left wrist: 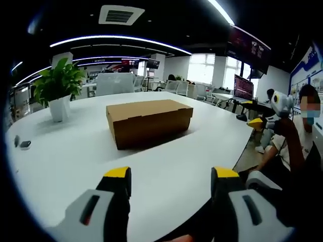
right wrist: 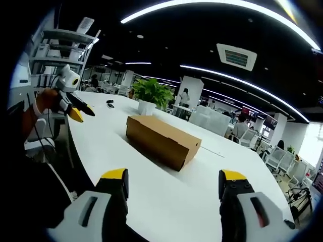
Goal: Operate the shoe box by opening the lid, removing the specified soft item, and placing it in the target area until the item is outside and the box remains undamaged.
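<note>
Two grippers hang above the near edge of a broad white table (left wrist: 60, 151), both with jaws spread wide and nothing between them. Seen in its own view, the left gripper (left wrist: 171, 181) has grey plastic bodies ending in black fingers with yellow caps; the right gripper (right wrist: 173, 184) is built the same. Straight ahead at twelve o'clock from the left gripper sits the shoe box (left wrist: 149, 122), plain brown cardboard, matte, a long low rectangle with its lid shut flat on top. It lies near the middle of the table, well apart from both grippers. In the right gripper view the same box (right wrist: 164, 139) runs diagonally, one short end toward two o'clock.

At about ten o'clock from the box in the left gripper view stands a leafy green plant in a white pot (left wrist: 59, 88). The tabletop is smooth and glossy with a rounded edge. Around it is an open office: black ceiling with curved light strips, a square air vent (left wrist: 121, 14), pale chairs, a lit monitor (left wrist: 243, 87) and windows beyond.
</note>
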`<state>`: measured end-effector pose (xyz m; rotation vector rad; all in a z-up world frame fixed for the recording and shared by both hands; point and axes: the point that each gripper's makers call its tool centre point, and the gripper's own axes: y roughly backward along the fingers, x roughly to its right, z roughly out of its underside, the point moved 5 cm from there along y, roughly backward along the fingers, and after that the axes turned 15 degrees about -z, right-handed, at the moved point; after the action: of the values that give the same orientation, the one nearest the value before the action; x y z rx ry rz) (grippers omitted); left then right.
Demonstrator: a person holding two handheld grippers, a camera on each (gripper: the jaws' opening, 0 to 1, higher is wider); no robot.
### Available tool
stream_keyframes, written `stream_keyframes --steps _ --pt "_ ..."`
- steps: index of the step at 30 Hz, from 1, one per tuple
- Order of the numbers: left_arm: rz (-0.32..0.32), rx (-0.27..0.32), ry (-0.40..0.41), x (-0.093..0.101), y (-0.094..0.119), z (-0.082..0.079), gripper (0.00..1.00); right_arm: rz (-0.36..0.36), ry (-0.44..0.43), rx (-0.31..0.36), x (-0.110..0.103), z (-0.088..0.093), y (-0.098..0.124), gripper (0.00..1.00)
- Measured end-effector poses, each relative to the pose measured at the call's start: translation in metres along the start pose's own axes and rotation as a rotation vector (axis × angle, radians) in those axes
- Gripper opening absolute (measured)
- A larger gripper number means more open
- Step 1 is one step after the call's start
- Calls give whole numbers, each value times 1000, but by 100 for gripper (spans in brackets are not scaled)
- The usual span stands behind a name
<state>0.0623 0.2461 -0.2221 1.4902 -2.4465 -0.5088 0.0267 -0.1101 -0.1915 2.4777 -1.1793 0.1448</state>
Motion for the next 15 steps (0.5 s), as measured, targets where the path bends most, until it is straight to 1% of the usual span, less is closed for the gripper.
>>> stream_keyframes --steps 3,10,15 --pt "0 3 -3 0 0 -1 65 2 6 10 0 -2 1 74" --pt "2 15 -19 0 0 -7 65 11 19 12 3 -5 2 72" --pt "18 25 -29 2 -2 -11 65 18 28 17 7 -8 -1 72"
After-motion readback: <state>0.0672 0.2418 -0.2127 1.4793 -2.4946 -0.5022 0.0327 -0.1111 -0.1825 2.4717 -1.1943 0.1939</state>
